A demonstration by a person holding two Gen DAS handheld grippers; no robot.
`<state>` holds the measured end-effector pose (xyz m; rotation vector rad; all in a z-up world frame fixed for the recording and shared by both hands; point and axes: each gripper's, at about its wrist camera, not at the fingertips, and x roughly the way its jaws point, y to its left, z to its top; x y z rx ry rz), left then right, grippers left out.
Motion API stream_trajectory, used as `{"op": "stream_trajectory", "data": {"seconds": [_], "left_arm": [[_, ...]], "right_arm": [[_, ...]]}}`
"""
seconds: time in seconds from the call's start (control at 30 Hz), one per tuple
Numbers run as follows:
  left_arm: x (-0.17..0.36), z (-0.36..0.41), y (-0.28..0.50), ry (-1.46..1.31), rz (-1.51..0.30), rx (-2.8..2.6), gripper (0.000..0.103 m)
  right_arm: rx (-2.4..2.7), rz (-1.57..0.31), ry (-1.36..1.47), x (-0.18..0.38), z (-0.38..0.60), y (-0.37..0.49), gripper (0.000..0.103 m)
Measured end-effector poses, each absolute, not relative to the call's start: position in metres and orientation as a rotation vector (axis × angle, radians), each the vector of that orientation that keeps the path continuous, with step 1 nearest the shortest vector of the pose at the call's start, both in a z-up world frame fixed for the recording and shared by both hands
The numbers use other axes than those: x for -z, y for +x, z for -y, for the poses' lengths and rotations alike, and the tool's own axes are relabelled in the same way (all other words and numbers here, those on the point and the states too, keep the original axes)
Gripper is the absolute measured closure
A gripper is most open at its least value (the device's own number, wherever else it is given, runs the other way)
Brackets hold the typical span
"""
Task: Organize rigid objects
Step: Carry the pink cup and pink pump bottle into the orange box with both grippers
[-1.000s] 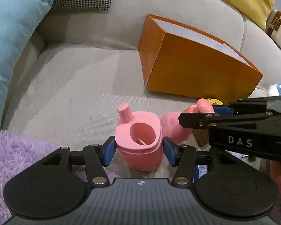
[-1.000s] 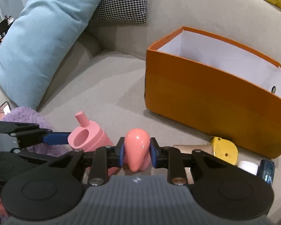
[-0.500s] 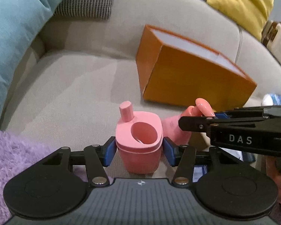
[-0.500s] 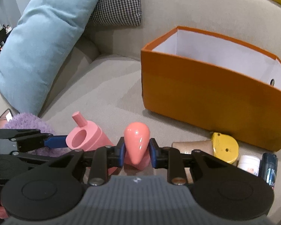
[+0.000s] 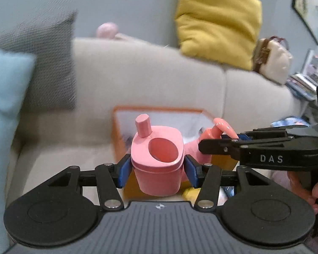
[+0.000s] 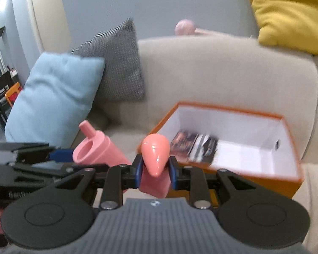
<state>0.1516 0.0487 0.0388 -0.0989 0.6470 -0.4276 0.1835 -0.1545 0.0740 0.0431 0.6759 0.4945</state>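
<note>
My left gripper [image 5: 156, 167] is shut on a pink square container [image 5: 159, 160] with a round hole and a short peg on top, held in the air above the sofa. My right gripper [image 6: 154, 169] is shut on a pink pump bottle [image 6: 155, 157], gripping just below its rounded pump head. The two grippers are side by side, each seen in the other's view: the pump bottle [image 5: 216, 131] to the right, the container [image 6: 99, 148] to the left. Beyond them an orange box [image 6: 290, 139] with a white inside stands open on the seat, holding a few dark packets [image 6: 195, 146].
The beige sofa [image 6: 222, 67] carries a light blue cushion [image 6: 53, 97], a checked grey cushion [image 6: 120, 61] and a yellow cushion [image 6: 290, 12] on the backrest. A yellow-capped item [image 5: 190, 191] lies below the left gripper. A hand [image 5: 315, 188] holds the right gripper.
Both grippers have lifted their pink items off the sofa seat and tilted upward. The orange box now appears lower, with its open inside visible.
</note>
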Motion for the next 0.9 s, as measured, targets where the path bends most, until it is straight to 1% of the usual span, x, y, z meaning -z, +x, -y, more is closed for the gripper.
{"op": "stream_trajectory", "data": {"seconds": [0.1, 0.17, 0.27, 0.33, 0.5, 0.7, 0.9], "left_arm": [[-0.049, -0.026, 0.189, -0.024, -0.653, 0.490, 0.042], [-0.045, -0.010, 0.220, 0.030, -0.687, 0.522, 0.042], [-0.024, 0.017, 0.269, 0.133, -0.753, 0.549, 0.042], [-0.008, 0.033, 0.291, 0.216, -0.771, 0.566, 0.042], [0.027, 0.064, 0.337, 0.319, -0.838, 0.643, 0.042], [0.058, 0.086, 0.373, 0.416, -0.881, 0.726, 0.042], [0.082, 0.096, 0.387, 0.509, -0.900, 0.777, 0.042]], "right_arm": [[-0.463, -0.684, 0.032, -0.087, 0.175, 0.217, 0.077], [-0.435, -0.710, 0.027, -0.083, 0.190, 0.247, 0.076], [-0.404, -0.785, 0.048, -0.063, 0.208, 0.291, 0.077], [-0.398, -0.819, 0.054, -0.045, 0.216, 0.317, 0.077], [-0.381, -0.913, 0.062, -0.006, 0.223, 0.372, 0.077], [-0.383, -0.988, 0.040, 0.022, 0.228, 0.417, 0.076], [-0.382, -1.013, 0.028, 0.038, 0.228, 0.428, 0.076]]}}
